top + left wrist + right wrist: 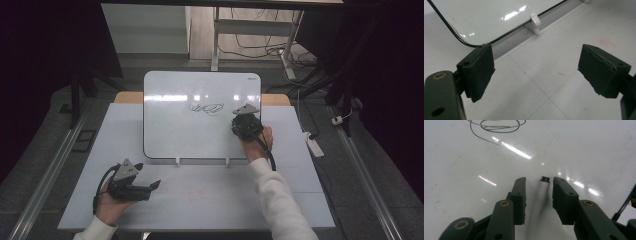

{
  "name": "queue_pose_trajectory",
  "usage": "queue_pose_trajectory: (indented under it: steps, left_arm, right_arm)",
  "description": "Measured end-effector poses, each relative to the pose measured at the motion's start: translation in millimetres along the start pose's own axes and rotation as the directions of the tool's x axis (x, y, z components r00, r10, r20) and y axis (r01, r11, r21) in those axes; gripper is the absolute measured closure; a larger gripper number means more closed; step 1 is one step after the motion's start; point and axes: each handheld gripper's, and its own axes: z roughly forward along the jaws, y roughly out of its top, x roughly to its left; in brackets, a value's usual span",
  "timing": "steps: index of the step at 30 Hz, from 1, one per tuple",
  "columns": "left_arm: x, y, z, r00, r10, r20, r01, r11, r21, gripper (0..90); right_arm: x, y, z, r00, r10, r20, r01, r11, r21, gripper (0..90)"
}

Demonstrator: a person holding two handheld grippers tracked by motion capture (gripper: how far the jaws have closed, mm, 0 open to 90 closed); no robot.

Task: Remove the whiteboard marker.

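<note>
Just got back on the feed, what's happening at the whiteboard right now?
A person holds a hand-held gripper in each hand. The right hand-held gripper is over the whiteboard, beside a dark scribble, with a white marker between its jaws, dark tip toward the board. The left hand-held gripper rests on the table in front of the board, jaws wide apart with nothing between them.

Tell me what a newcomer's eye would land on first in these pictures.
First, the glossy white rounded-corner whiteboard lying at the middle of the pale grey table, with a looping black scribble near its far edge. Next, the right gripper over the board's right part, its jaws either side of a slim white marker with a black tip. The left gripper hovers open above bare table at the near left.
</note>
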Motion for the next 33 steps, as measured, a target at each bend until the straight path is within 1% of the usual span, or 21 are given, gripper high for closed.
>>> queue_pose_trajectory:
  steps: [1, 2, 5, 8, 12, 14, 18, 19, 20, 21, 22, 23, 24, 26, 27, 28, 29, 30, 31, 32, 33]
  left_arm:
    - [0.6, 0.0, -0.1, 1.0, 0.0, 0.0, 0.0, 1.0, 0.0, 14.4]
    - [1.1, -0.2, -0.1, 1.0, -0.001, 0.0, 0.001, 1.0, -0.001, 14.5]
    - [2.6, -0.8, -0.1, 1.0, -0.005, -0.002, 0.005, 1.0, -0.002, 14.6]
    - [2.8, -0.8, 0.4, 1.0, -0.005, -0.004, 0.005, 1.0, 0.0, 14.6]
    - [1.8, -0.9, 1.0, 1.0, -0.001, -0.007, 0.001, 1.0, 0.002, 14.7]
    - [1.8, -1.0, 1.2, 1.0, -0.001, -0.008, 0.001, 1.0, 0.002, 14.7]
    - [2.9, -1.7, 0.8, 0.9999, -0.006, -0.01, 0.006, 1.0, -0.001, 15.0]
    - [3.7, -2.1, 0.7, 0.9999, -0.011, -0.01, 0.011, 0.9999, -0.003, 15.1]
    - [4.4, -2.5, 0.7, 0.9998, -0.015, -0.009, 0.015, 0.9999, -0.003, 15.1]
    - [5.1, -2.8, 0.7, 0.9998, -0.018, -0.008, 0.018, 0.9998, -0.003, 15.1]
    - [5.7, -3.2, 0.7, 0.9997, -0.021, -0.008, 0.021, 0.9998, -0.004, 15.1]
    - [6.1, -3.7, 0.8, 0.9996, -0.026, -0.007, 0.026, 0.9997, -0.005, 15.2]
    - [6.5, -3.9, 0.7, 0.9996, -0.028, -0.007, 0.028, 0.9996, -0.005, 15.1]
    - [7.4, -4.3, 0.6, 0.9993, -0.036, -0.008, 0.036, 0.9993, -0.008, 15.2]
    - [8.0, -4.2, 0.6, 0.9991, -0.041, -0.007, 0.041, 0.9991, -0.01, 15.2]
    - [8.3, -4.0, 0.5, 0.9991, -0.042, -0.006, 0.042, 0.999, -0.012, 15.4]
    - [8.5, -3.7, 0.3, 0.999, -0.045, -0.002, 0.045, 0.9989, -0.014, 15.4]
    - [8.6, -3.3, 0.3, 0.9988, -0.048, 0.003, 0.048, 0.9987, -0.017, 15.7]
    - [8.5, -2.1, -0.1, 0.9985, -0.054, 0.012, 0.054, 0.9983, -0.021, 16.0]
    - [8.5, -1.1, -0.3, 0.9982, -0.056, 0.019, 0.057, 0.9981, -0.025, 16.4]
    - [7.4, 2.9, -0.8, 0.997, -0.067, 0.037, 0.069, 0.9969, -0.038, 16.8]
  right_arm:
    - [0.0, 0.0, 0.0, 1.0, 0.0, 0.0, 0.0, 1.0, 0.0, 66.4]
    - [3.3, 0.7, 0.8, 0.9998, -0.011, 0.018, 0.011, 1.0, -0.001, 69.2]
    - [7.9, 1.3, 0.9, 0.9991, -0.033, 0.029, 0.032, 0.999, 0.005, 77.5]
    - [10.0, 1.3, 1.5, 0.9986, -0.041, 0.035, 0.041, 0.999, 0.004, 78.4]
    - [11.3, 1.3, 1.8, 0.9997, -0.021, 0.016, 0.021, 1.0, -0.005, 80.6]
    - [11.5, 1.1, 1.6, 0.9995, -0.023, 0.021, 0.024, 1.0, -0.011, 80.6]
    - [11.5, -0.3, -2.7, 0.9994, -0.029, 0.021, 0.03, 0.998, -0.053, 80.7]
    - [11.3, -0.6, -5.6, 0.9994, -0.03, 0.018, 0.031, 0.997, -0.071, 80.8]
    - [11.3, -0.6, -5.6, 0.9994, -0.03, 0.018, 0.031, 0.997, -0.071, 80.8]
    - [11.3, -1.1, -11.7, 0.9995, -0.03, 0.012, 0.031, 0.995, -0.099, 80.8]
    - [11.3, -1.1, -11.7, 0.9995, -0.03, 0.012, 0.031, 0.995, -0.099, 80.8]
    - [10.2, -3.0, -18.7, 0.9994, -0.034, 0.0, 0.034, 0.99, -0.134, 80.8]
    - [9.9, -4.2, -21.6, 0.9995, -0.03, -0.005, 0.029, 0.989, -0.145, 80.8]
    - [8.6, -7.9, -29.4, 0.9993, -0.019, -0.033, 0.012, 0.984, -0.177, 80.8]
    - [8.6, -7.9, -29.4, 0.9993, -0.019, -0.033, 0.012, 0.984, -0.177, 80.8]
    - [8.5, -12.9, -38.6, 0.9977, -0.02, -0.064, 0.006, 0.976, -0.218, 80.8]
    - [8.5, -12.9, -38.6, 0.9977, -0.02, -0.064, 0.006, 0.976, -0.218, 80.8]
    - [8.4, -15.1, -42.4, 0.9963, -0.024, -0.082, 0.004, 0.972, -0.235, 80.8]
    - [8.9, -18.7, -49.9, 0.9911, -0.024, -0.131, -0.012, 0.964, -0.267, 80.8]
    - [9.4, -19.7, -52.8, 0.9885, -0.025, -0.149, -0.017, 0.961, -0.277, 80.8]
    - [10.6, -20.7, -56.5, 0.9835, -0.031, -0.178, -0.023, 0.956, -0.293, 80.8]
